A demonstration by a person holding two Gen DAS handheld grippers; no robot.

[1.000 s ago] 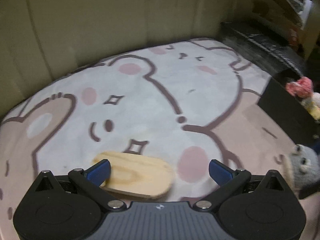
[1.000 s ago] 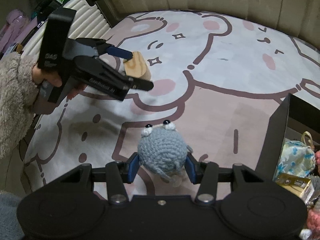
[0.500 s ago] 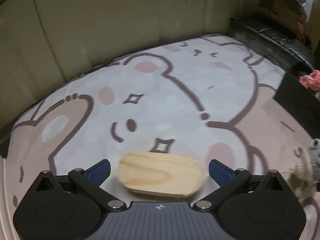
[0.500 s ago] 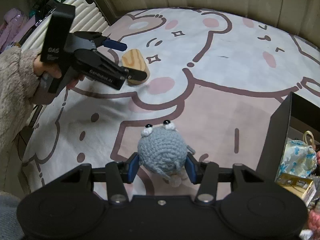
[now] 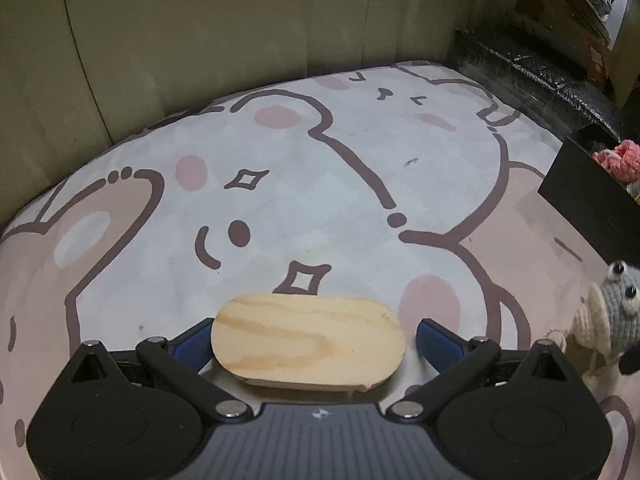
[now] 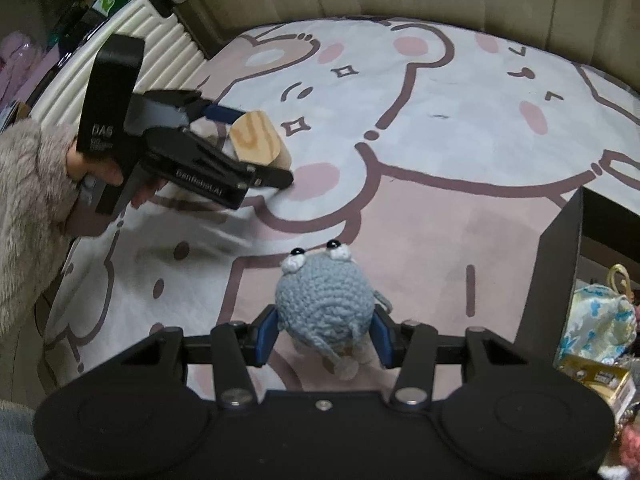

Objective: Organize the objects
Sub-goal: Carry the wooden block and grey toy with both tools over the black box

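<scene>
An oval wooden block (image 5: 308,344) lies on the cartoon-bear mat, between the blue pads of my left gripper (image 5: 310,344). The jaws stand open around it, with a small gap on the right side. The block (image 6: 256,140) and the left gripper (image 6: 256,148) also show in the right wrist view. My right gripper (image 6: 322,336) is shut on a grey crocheted frog toy (image 6: 324,300) and holds it over the mat. The toy (image 5: 612,312) shows at the right edge of the left wrist view.
A black box (image 6: 560,264) stands at the right with a blue-patterned pouch (image 6: 600,328) and other small items inside; it also shows in the left wrist view (image 5: 588,200) with a pink crocheted item (image 5: 618,160). A beige padded wall (image 5: 240,32) rings the mat. A white ribbed radiator (image 6: 132,36) is far left.
My left gripper has moved forward and to the left, so the wooden block now sits centred between its open jaws. The right gripper still holds the frog toy.
</scene>
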